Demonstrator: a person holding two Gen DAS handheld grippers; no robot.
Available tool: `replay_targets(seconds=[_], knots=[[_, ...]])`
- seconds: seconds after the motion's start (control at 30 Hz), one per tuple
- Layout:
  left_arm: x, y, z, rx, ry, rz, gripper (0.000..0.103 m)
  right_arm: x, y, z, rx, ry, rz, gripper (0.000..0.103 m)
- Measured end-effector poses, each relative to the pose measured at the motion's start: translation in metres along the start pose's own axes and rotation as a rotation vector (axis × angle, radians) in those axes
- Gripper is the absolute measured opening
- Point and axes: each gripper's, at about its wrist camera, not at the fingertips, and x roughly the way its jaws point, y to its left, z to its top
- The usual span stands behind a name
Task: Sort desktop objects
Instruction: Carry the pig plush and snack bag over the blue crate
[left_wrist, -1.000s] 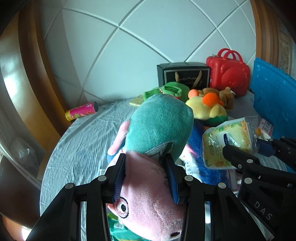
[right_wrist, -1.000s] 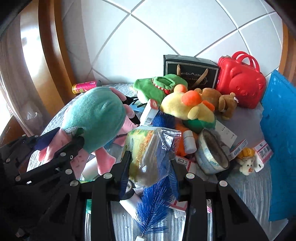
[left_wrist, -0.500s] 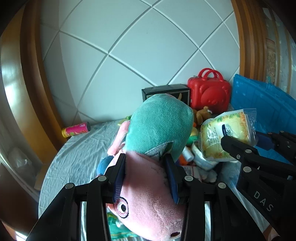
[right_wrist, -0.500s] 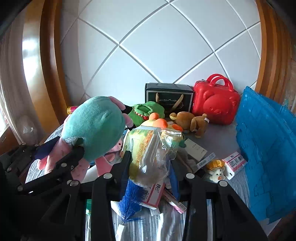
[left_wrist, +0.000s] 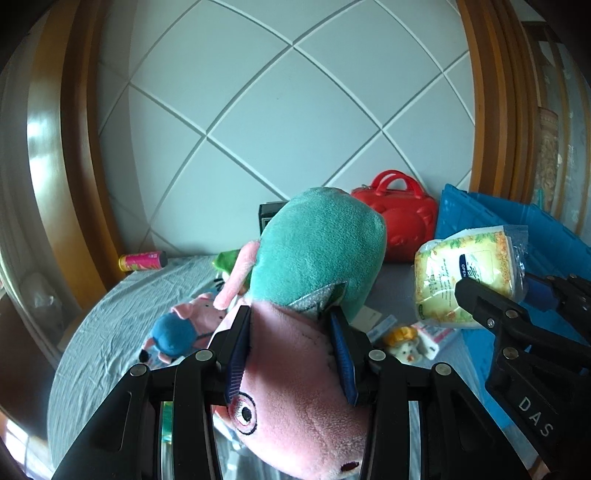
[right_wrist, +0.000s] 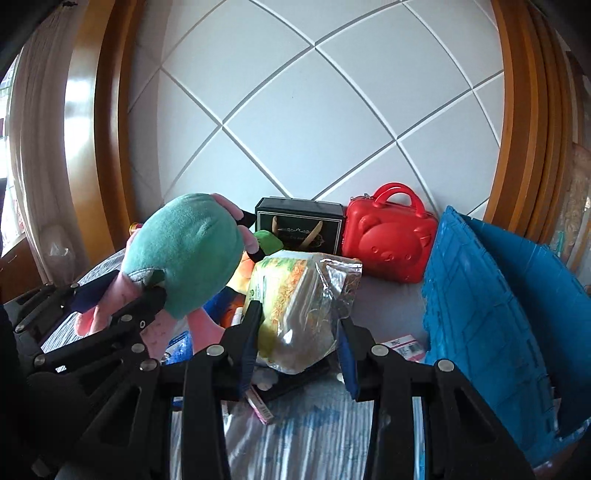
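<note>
Carriage in hand: left claw (left_wrist: 291, 354) pinches a pink-and-teal plush pig (left_wrist: 314, 258) at its neck; right claw (right_wrist: 299, 343) pinches a yellow snack bag (right_wrist: 295, 306). Both loads hang clear above the desk (left_wrist: 110, 325), near the blue crate (right_wrist: 480, 314) (presumably the destination). Advice: keep both grips firm and lower each load inside the crate walls before release. Legible writing: "OPEN" on the bag, "DAS" on the right claw's body.

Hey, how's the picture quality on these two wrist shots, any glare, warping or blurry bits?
Left wrist view: heavy fisheye bends the wall's tile lines and wooden frame, which carries a bright glare streak; the pink and teal plush toy is sharp. Right wrist view: same warping, dark vignetted corners, glare on the left frame, shine on the clear food packet.
</note>
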Motion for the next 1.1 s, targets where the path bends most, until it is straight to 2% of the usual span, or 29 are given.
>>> replay_targets(seconds=[0.2,0.57,0.83,1.0,1.1], knots=[[-0.013,-0.051,0.010,0.046,-0.022,-0.044,0.040,-0.025,-0.057,-0.007,0.038,-0.034,-0.035,0.038],[-0.027,-0.136,0.038,0.123,-0.084,-0.161,0.041,-0.054,-0.135,-0.016,0.132,-0.070,-0.162,0.037],[-0.041,-0.244,0.061,0.121,-0.138,-0.229,0.041,-0.085,-0.233,-0.016,0.145,-0.118,-0.247,0.038],[-0.047,-0.321,0.063,0.136,-0.116,-0.258,0.041,-0.112,-0.309,-0.027,0.156,-0.126,-0.311,0.037],[-0.045,-0.360,0.057,0.156,-0.081,-0.265,0.041,-0.124,-0.348,-0.042,0.169,-0.101,-0.347,0.038]])
